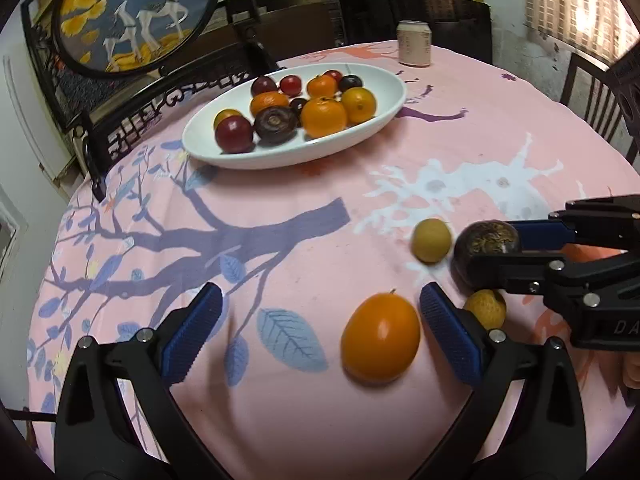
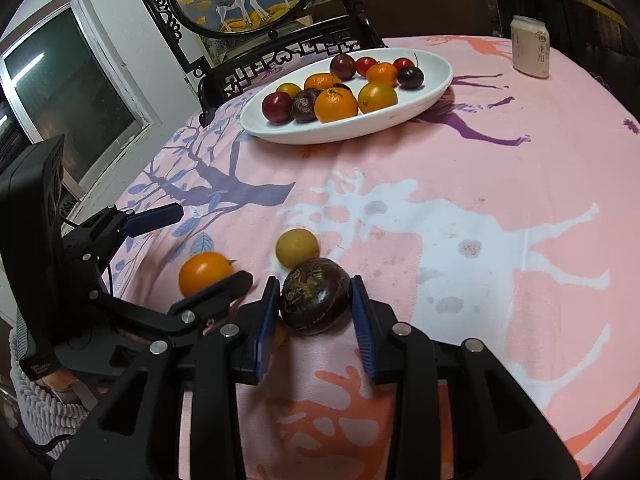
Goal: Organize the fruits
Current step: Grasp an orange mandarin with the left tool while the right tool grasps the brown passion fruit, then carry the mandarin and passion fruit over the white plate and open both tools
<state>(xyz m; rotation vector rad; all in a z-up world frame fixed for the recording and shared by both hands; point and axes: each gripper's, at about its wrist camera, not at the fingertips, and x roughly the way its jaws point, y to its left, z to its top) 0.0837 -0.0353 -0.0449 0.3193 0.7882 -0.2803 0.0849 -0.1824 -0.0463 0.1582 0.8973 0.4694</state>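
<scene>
Right gripper [image 2: 314,306] clamped dark brown fruit [image 2: 314,300] for transfer to white dish [image 2: 436,84] at 12 o'clock; left gripper [image 1: 320,316] gaped wide around orange fruit [image 1: 380,344].

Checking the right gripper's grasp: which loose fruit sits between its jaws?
The dark brown fruit; the orange fruit and two yellow ones lie outside the right gripper.

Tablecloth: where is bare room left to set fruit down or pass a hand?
Free: the wide stretch between the white dish and the loose fruit, and right of the dark fruit. Crowded: around the right gripper, with the orange fruit and yellow fruit close by.
</scene>
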